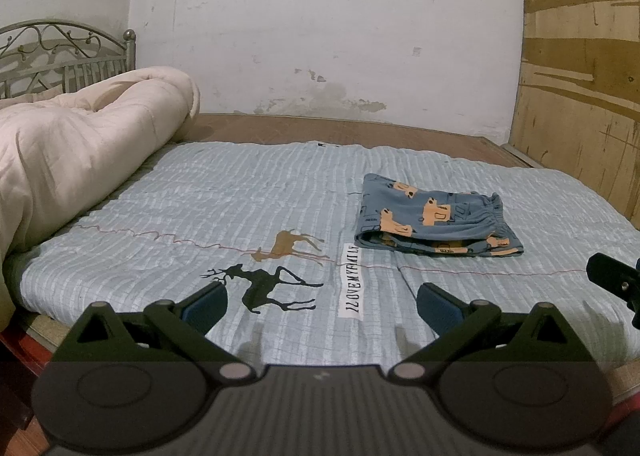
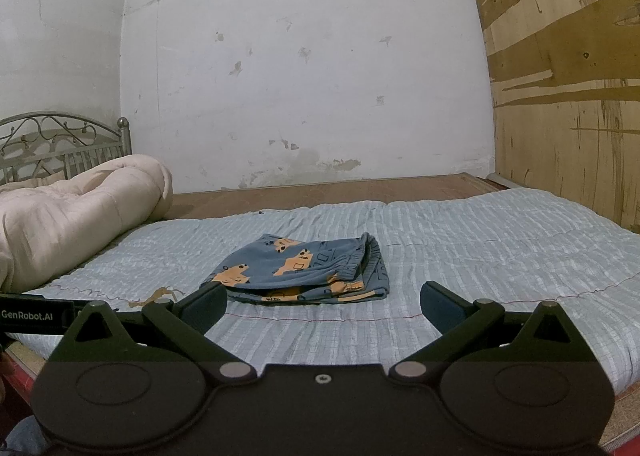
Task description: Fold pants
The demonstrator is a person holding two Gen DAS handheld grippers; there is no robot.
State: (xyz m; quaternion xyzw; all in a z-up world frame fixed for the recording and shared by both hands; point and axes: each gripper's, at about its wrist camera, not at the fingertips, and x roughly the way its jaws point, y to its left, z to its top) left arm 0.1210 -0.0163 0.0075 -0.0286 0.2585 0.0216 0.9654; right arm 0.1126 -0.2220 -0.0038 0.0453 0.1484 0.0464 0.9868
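Blue pants (image 1: 434, 218) with orange car prints lie folded in a compact rectangle on the light blue quilt (image 1: 240, 196), right of the middle. They also show in the right wrist view (image 2: 304, 270), straight ahead. My left gripper (image 1: 322, 306) is open and empty, held above the quilt's near edge, well left of and nearer than the pants. My right gripper (image 2: 322, 304) is open and empty, just short of the pants. Part of the right gripper shows at the right edge of the left wrist view (image 1: 614, 280).
A rolled cream comforter (image 1: 80, 148) lies at the left by a metal headboard (image 1: 60, 52). A white wall stands behind the bed and a plywood panel (image 1: 580, 96) on the right. The quilt bears deer prints (image 1: 264, 284) and a text label (image 1: 352, 282).
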